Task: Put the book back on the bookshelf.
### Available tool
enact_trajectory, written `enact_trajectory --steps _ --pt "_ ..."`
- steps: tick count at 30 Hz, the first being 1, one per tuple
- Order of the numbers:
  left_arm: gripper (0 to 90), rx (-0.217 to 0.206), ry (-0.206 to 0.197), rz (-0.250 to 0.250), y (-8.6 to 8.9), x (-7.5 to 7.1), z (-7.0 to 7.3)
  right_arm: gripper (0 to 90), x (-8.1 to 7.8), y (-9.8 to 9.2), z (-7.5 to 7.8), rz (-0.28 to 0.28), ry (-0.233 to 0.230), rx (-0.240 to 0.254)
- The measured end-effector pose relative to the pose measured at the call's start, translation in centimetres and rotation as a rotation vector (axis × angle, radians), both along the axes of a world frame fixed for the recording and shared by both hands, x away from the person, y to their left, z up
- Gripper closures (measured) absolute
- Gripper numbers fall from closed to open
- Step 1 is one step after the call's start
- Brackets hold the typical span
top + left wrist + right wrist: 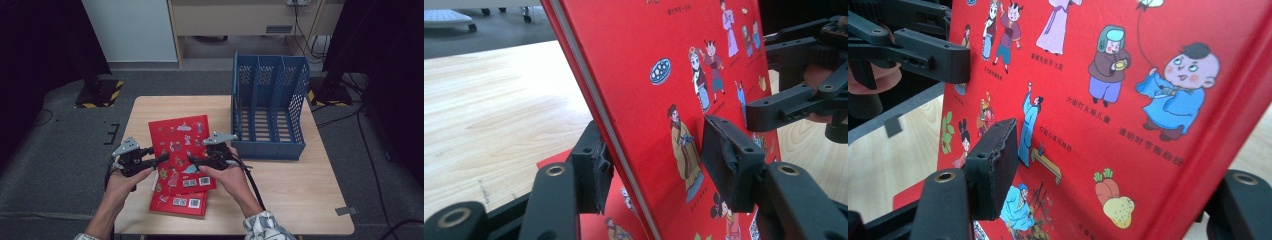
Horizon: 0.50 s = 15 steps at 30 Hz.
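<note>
books (182,150): two red, one lifted | tools: two | rack (269,107): one blue

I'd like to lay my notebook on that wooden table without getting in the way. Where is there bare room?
The wooden table is bare along its right front, between the blue plastic file rack and the near edge, and at the far left corner beside the rack. The left front is crowded: two red picture books and both hand-held grippers.
</note>
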<state>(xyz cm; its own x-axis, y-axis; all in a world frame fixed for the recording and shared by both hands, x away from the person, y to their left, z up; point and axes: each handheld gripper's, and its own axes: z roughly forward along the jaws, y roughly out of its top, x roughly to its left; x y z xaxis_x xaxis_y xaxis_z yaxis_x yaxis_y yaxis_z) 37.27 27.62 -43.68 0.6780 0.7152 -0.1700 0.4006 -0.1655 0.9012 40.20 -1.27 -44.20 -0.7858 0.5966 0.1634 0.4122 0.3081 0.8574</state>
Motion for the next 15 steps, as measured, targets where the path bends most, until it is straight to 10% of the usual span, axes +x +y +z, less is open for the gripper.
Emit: enact_trajectory --steps 15 --pt "48.5 0.016 -0.087 0.035 0.4 0.3 1.6 43.6 0.0 0.7 1.6 -0.005 -0.096 -0.029"
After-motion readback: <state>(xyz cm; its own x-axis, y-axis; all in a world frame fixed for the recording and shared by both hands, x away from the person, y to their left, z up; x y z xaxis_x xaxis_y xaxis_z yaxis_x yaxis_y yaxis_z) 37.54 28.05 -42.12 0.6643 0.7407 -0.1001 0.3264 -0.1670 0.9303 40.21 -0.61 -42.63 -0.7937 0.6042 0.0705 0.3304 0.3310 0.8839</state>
